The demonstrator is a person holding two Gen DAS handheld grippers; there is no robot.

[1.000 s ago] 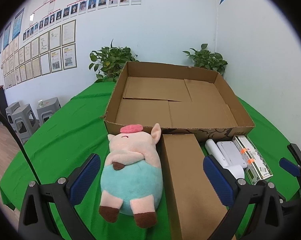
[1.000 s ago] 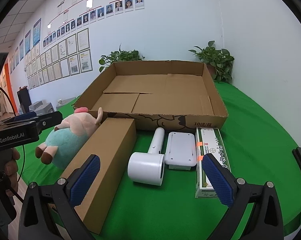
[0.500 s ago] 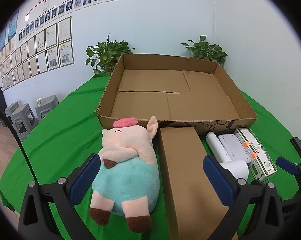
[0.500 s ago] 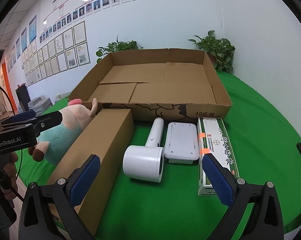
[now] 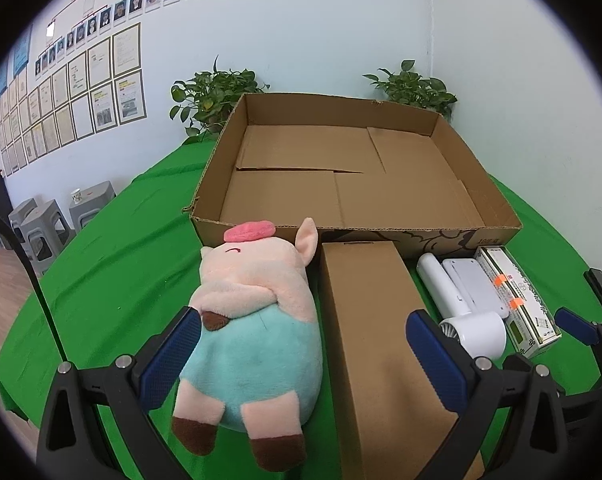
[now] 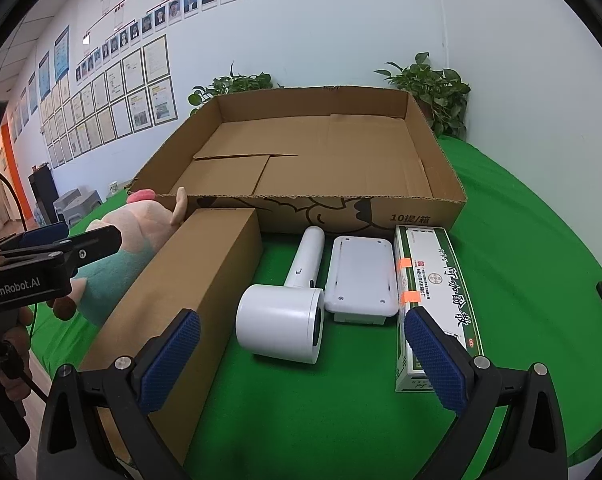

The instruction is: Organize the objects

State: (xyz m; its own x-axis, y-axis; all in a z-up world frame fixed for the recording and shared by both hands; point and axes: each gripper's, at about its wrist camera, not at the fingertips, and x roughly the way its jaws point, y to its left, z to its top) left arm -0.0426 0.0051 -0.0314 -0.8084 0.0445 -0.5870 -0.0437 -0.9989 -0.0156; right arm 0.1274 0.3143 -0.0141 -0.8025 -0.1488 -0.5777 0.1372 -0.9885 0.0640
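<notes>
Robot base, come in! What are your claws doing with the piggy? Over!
Left claw open around toy pig, not gripping. Right claw open, empty, over hair dryer. Big box empty. Nothing in the way.

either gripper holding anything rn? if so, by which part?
Nothing held. Left gripper is open around the plush pig; right gripper is open above the hair dryer.
</notes>
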